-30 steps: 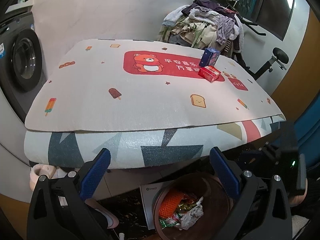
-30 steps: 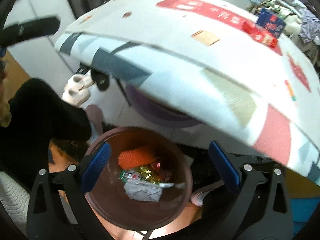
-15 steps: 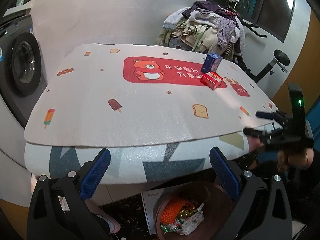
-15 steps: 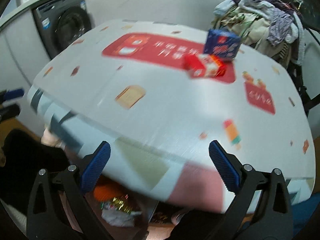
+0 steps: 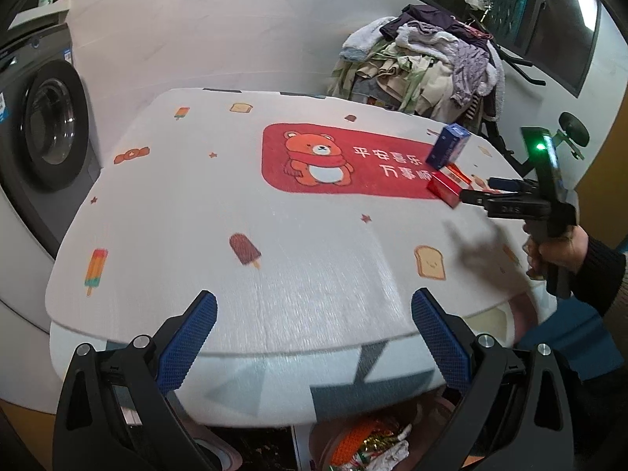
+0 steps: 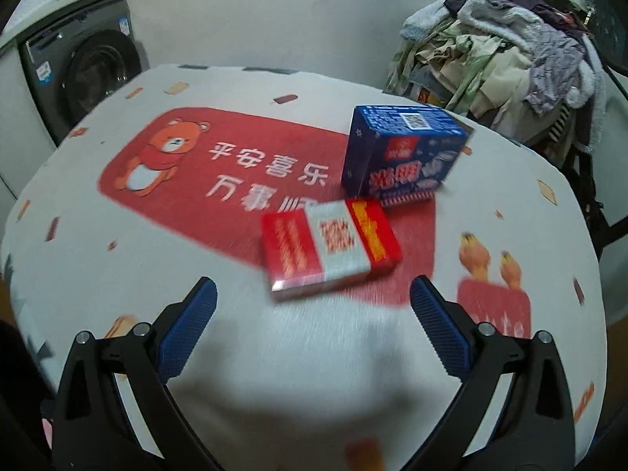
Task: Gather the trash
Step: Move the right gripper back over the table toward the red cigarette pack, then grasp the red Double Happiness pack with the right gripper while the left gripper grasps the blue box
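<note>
A flat red and white box (image 6: 331,245) lies on the table mat (image 6: 274,353), with an upright blue box (image 6: 404,153) just behind it. My right gripper (image 6: 312,314) is open and empty, a short way in front of the red box. The left wrist view shows the red box (image 5: 447,186), the blue box (image 5: 447,146) and my right gripper (image 5: 477,192) reaching to the red box from the right. My left gripper (image 5: 314,329) is open and empty over the table's near edge. A brown trash bin (image 5: 369,447) with wrappers stands below the table.
A washing machine (image 5: 43,125) stands at the left. A pile of clothes (image 5: 424,62) is heaped behind the table. A white pad (image 5: 300,447) lies on the floor by the bin.
My right gripper has swung up from over the trash bin to the table top and closed in on the red box. My left gripper has risen, so the bin has dropped low in view.
</note>
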A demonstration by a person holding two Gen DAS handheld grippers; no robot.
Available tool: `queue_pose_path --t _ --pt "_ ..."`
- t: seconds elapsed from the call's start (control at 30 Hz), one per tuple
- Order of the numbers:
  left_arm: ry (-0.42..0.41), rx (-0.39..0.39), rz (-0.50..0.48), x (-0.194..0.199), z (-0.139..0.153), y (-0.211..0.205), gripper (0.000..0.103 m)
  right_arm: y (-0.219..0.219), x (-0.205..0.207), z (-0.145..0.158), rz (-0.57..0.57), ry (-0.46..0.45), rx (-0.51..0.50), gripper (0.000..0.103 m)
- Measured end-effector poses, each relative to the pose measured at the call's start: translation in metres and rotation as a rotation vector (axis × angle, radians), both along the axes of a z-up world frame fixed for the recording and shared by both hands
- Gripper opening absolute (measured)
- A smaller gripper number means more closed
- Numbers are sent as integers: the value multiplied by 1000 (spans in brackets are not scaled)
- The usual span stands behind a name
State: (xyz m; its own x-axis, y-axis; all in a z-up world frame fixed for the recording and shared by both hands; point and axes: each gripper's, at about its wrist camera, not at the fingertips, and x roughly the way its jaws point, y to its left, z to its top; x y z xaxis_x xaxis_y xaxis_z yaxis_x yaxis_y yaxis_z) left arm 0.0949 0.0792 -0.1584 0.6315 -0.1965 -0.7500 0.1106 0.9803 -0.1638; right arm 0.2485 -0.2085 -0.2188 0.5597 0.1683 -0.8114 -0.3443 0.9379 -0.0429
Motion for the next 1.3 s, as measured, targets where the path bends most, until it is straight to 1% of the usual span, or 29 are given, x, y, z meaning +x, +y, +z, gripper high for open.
queue_pose_path --t 0.13,0.17,0.2,0.27,0.37,0.47,0.5,0.6,0.67,0.73,0.87,0.97,1.07,1.2,1.23,1.3 --pt "1 4 2 21 0 -2 97 9 32 -16 7 52 -25 98" --pt "1 3 0 26 0 -3 97 9 36 -17 0 47 -27 98" --pt "0 3 -3 30 0 -4 97 9 41 -17 -2 44 -22 98" --pt "-1 6 -14 41 -1 -8 97 7 51 -20 -8 77 5 97" --pt "3 5 -33 54 -5 -15 97 3 60 -26 -21 99 9 97" --pt "5 3 -52 65 -7 -23 97 1 62 -33 3 116 0 96" --pt "5 3 -59 69 -7 -25 97 1 60 -33 18 108 5 93" --pt "1 2 -90 80 -7 -36 97 0 51 -30 39 85 -1 92" --pt "-3 2 -117 89 -7 -45 97 -3 41 -22 54 56 17 92" --pt "-7 6 -139 96 -6 -54 97 -11 32 -13 42 27 34 92" --pt "-15 5 -206 117 -3 -79 97 -38 12 4 -22 -27 112 92" --pt "-28 6 -273 140 3 -106 97 -61 -2 14 -74 -53 157 92" --pt "-36 -1 -337 164 10 -134 97 -83 -12 22 -126 -73 186 92" --pt "-38 -23 -396 195 15 -171 97 -110 -27 28 -188 -107 188 92" --pt "-44 -16 -417 202 15 -183 97 -116 -30 29 -200 -112 189 92" --pt "-59 28 -462 216 14 -210 97 -131 -36 29 -232 -116 202 92"
